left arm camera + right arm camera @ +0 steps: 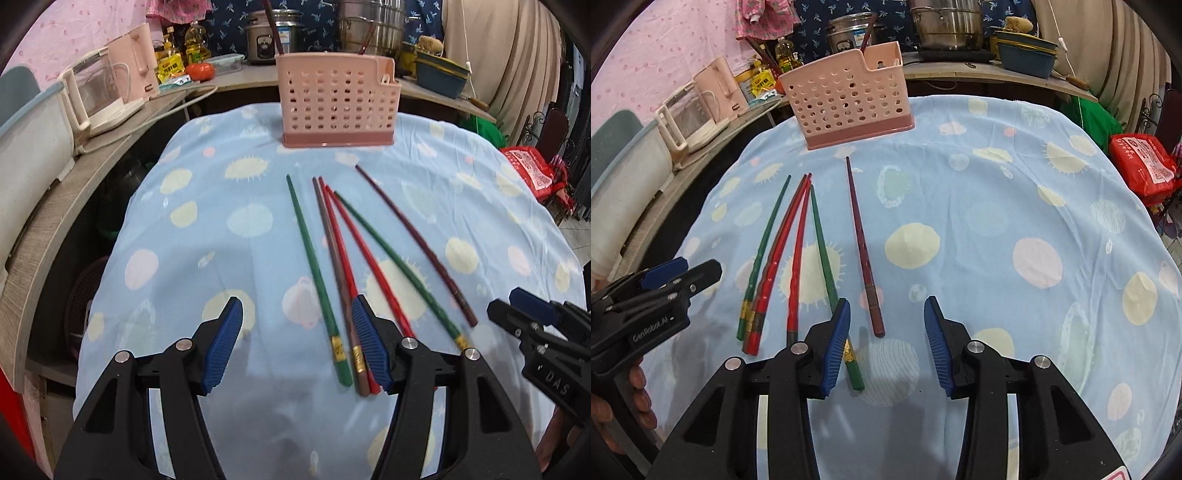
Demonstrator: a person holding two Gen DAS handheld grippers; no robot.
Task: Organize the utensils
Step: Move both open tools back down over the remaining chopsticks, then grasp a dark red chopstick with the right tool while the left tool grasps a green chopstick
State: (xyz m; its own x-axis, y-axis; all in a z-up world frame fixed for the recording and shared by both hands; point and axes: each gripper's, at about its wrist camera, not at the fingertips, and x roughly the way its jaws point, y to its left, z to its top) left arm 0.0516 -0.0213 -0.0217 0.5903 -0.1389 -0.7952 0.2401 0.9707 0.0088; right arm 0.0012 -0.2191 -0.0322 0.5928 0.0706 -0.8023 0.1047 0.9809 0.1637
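Several chopsticks lie on the blue spotted cloth: two green (314, 266) (827, 266), two red (365, 258) (796, 258), one brown (334, 258) and one dark maroon (417, 243) (862, 247). A pink perforated holder (336, 99) (849, 98) stands at the cloth's far edge with chopsticks in it. My left gripper (295, 314) is open above the thick ends of the left green and brown chopsticks. My right gripper (886, 314) is open above the maroon chopstick's thick end. Each gripper shows at the other view's edge (524, 314) (679, 273).
A counter behind and to the left holds a pink kettle (136, 62), a clear appliance (99, 96), oil bottles (194, 42), a rice cooker (264, 37), steel pots (947, 26) and a blue tub (441, 75). A red bag (1145, 166) sits at the right.
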